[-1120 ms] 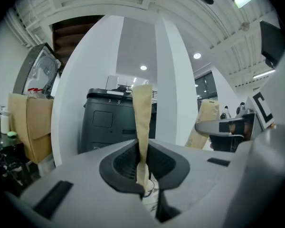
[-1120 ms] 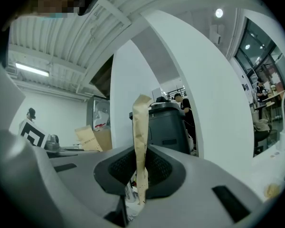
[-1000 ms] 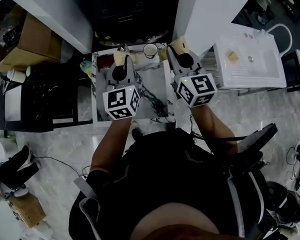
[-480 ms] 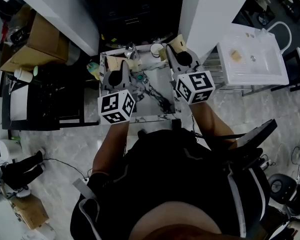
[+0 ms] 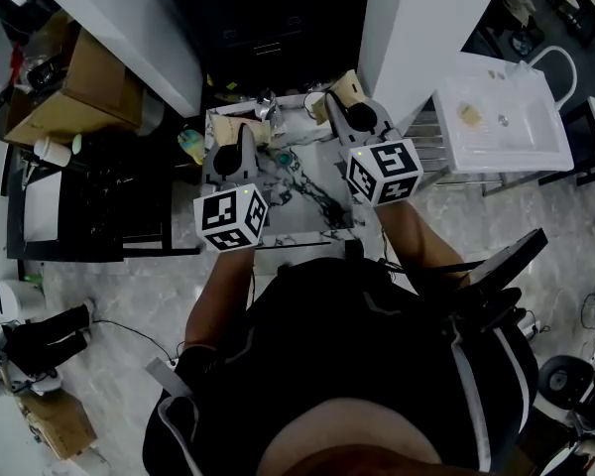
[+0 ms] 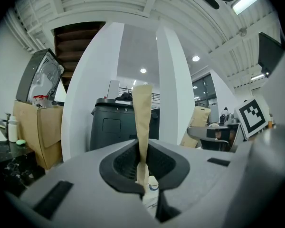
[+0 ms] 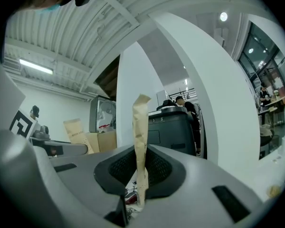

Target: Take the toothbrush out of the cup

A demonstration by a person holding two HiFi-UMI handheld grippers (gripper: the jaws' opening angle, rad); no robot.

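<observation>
The left gripper (image 6: 142, 103) is closed. Its two tan-taped jaws stand pressed together as one upright strip, with nothing between them. The right gripper (image 7: 141, 108) is the same, jaws together and empty. Both point level, away from the person, over a marbled bench (image 5: 317, 216) in the upper middle of the head view. The left one is over the bench's left part and the right one is at its upper right corner.

The white cup (image 5: 313, 101) stands at the bench's far edge, just left of the right gripper's tips and apart from both grippers. A small teal thing (image 5: 282, 157) lies on the bench between the two grippers. It is too small to tell whether it is the toothbrush, and the cup is too small to show what it holds.

Beyond the jaws in both gripper views stands a dark bin (image 6: 111, 125) between white pillars (image 6: 88, 103). In the head view a cardboard box (image 5: 74, 92) sits at the upper left and a white sink (image 5: 501, 117) at the upper right.
</observation>
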